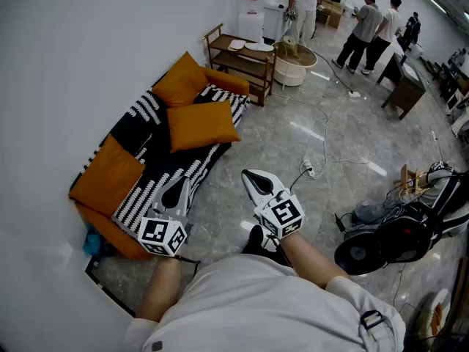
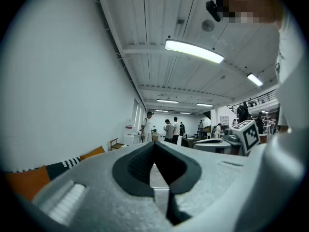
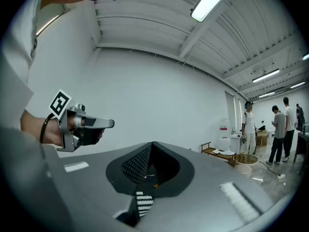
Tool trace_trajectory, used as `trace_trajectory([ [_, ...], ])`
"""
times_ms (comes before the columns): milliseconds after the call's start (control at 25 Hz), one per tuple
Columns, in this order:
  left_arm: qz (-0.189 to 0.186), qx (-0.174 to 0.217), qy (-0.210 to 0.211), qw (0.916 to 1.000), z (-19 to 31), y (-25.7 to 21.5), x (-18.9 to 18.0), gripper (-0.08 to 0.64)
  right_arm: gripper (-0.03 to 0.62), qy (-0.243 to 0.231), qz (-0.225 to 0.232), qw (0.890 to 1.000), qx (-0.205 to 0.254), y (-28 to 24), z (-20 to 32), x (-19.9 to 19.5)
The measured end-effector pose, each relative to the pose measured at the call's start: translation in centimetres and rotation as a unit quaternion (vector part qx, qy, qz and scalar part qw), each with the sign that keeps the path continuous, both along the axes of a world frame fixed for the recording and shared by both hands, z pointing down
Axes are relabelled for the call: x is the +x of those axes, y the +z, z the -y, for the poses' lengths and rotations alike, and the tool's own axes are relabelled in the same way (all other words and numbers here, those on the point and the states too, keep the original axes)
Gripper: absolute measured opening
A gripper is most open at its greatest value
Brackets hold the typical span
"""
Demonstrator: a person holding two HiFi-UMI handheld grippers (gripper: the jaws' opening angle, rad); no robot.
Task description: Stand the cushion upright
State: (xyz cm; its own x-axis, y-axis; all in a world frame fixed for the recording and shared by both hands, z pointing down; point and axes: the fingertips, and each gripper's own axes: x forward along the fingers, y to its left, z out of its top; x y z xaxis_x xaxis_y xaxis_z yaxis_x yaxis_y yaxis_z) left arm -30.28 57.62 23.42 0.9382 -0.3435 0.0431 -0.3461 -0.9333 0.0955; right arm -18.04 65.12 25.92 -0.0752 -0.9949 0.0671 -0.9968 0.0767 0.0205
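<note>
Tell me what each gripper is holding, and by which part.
Nothing is held. The left gripper and the right gripper both have their jaws shut and empty, well short of the square orange fabric cushion lying flat on the black-and-white striped sofa.

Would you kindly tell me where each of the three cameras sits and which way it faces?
Head view: on the person's head, looking steeply down at the sofa; both forearms, left gripper and right gripper show.
Left gripper view: on that gripper, level along its shut jaws toward people; the right gripper shows.
Right gripper view: on that gripper, facing the white wall; the left gripper shows.
Shared: all three catch the wooden shelf.
</note>
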Motion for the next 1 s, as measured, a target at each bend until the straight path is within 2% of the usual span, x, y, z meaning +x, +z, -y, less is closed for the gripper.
trace_trajectory([
  [520,0.011,-0.014,0.0,0.9999,3.9,1.7,7.4,0.003,0.011,0.004,-0.001,1.0,-0.015,1.1,4.0,7.6],
  [760,0.008,-0.016,0.006,0.9998,6.3,2.1,14.7,0.003,0.011,0.0,0.005,1.0,-0.017,1.6,6.3,14.5],
  [1000,0.002,-0.025,-0.007,0.9997,9.2,2.4,21.2,0.003,0.011,-0.015,0.01,1.0,-0.023,2.0,8.4,20.8],
])
